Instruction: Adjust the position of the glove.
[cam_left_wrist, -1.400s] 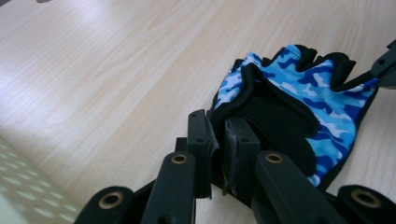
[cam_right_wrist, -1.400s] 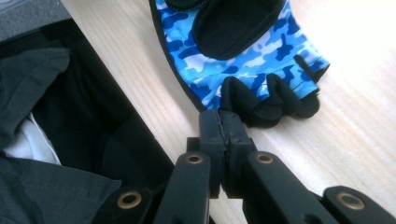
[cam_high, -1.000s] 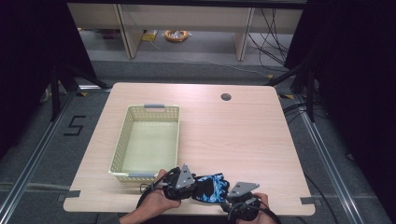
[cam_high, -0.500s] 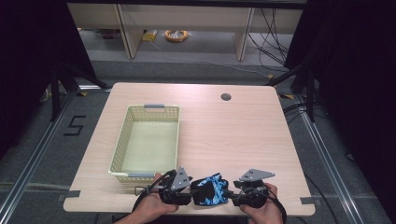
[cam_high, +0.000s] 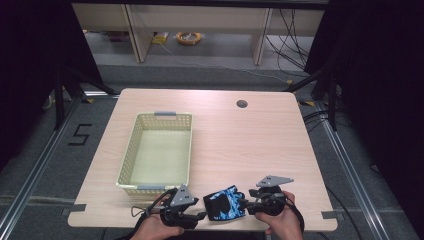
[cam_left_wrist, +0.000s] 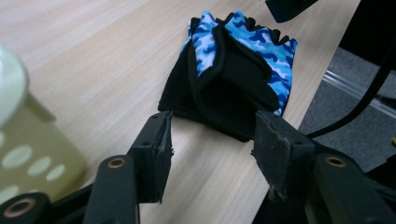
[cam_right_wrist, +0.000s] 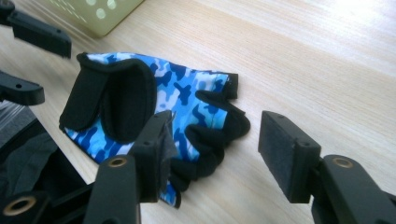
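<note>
Both grippers stand released on either side of a fingerless glove at the near edge of the table.

Left gripper (cam_high: 201, 216) and right gripper (cam_high: 241, 204) point toward each other, each with its jaws spread and nothing between them; I judge they are set this way so that each can take one end of the blue camouflage glove (cam_high: 225, 203). It lies flat on the wooden table (cam_high: 250, 145), between the two grippers: its black cuff end sits just ahead of the left jaws, and its short black finger stubs reach in between the right jaws, near the left one. A yellow perforated basket (cam_high: 131, 150) waits just beyond the left gripper, perhaps as the place for the glove.
</note>
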